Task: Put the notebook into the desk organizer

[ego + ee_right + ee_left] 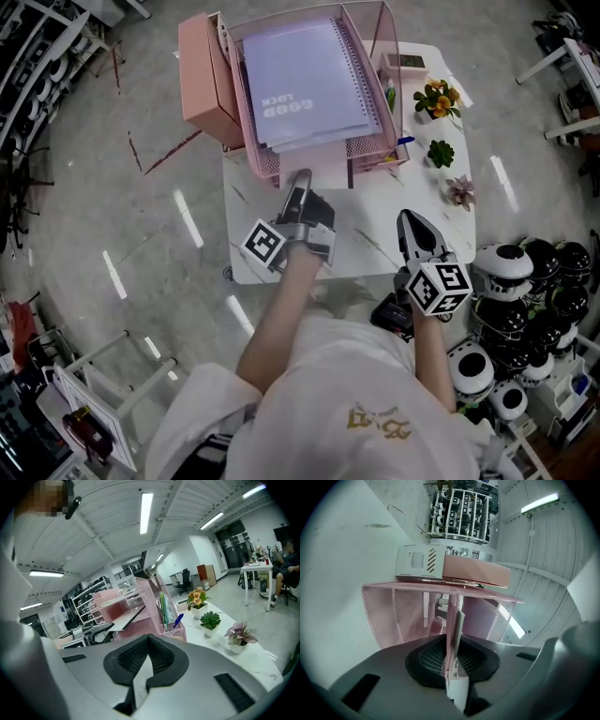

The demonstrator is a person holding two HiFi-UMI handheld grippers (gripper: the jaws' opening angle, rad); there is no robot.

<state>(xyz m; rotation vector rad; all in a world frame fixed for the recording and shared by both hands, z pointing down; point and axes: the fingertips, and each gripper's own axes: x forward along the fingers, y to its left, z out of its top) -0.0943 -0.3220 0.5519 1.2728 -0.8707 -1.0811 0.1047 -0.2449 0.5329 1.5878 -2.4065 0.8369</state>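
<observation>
The desk organizer (265, 161) is built of fine pink mesh, matt-coated (metal, by the look). The notebook (305, 84) is covered by a smooth, faintly glossy sheet and bound with wire coil. The table (370, 248) is topped in smooth veined white; the floor (94, 178) is polished glossy.

A white table (375, 239) was seen at the centre of the frame. A pink desk organizer (267, 161) was set at its upper end. Three small potted plants (441, 152) were lined along its right edge.
</observation>
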